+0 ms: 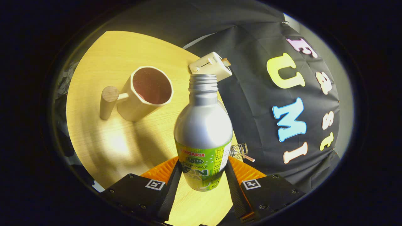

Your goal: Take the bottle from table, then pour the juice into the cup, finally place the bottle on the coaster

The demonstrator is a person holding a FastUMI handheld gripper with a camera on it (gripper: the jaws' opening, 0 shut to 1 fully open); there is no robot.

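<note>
A silver bottle [202, 125] with a green label and an open threaded neck sits between my fingers. My gripper [202, 171] is shut on its labelled lower part, both fingers pressing its sides. The bottle's base hangs clear above the light wooden table [103, 141]. Beyond the fingers and left of the bottle stands a pale wooden cup [147, 94] with a peg handle [108, 102]; its inside looks dark reddish. The bottle's mouth is apart from the cup, to the right of its rim.
A small white toaster-like box [211, 64] sits just behind the bottle's neck at the table's far edge. A little wire rack [240, 152] lies right of the bottle by the table's edge. The black booth wall rises beyond.
</note>
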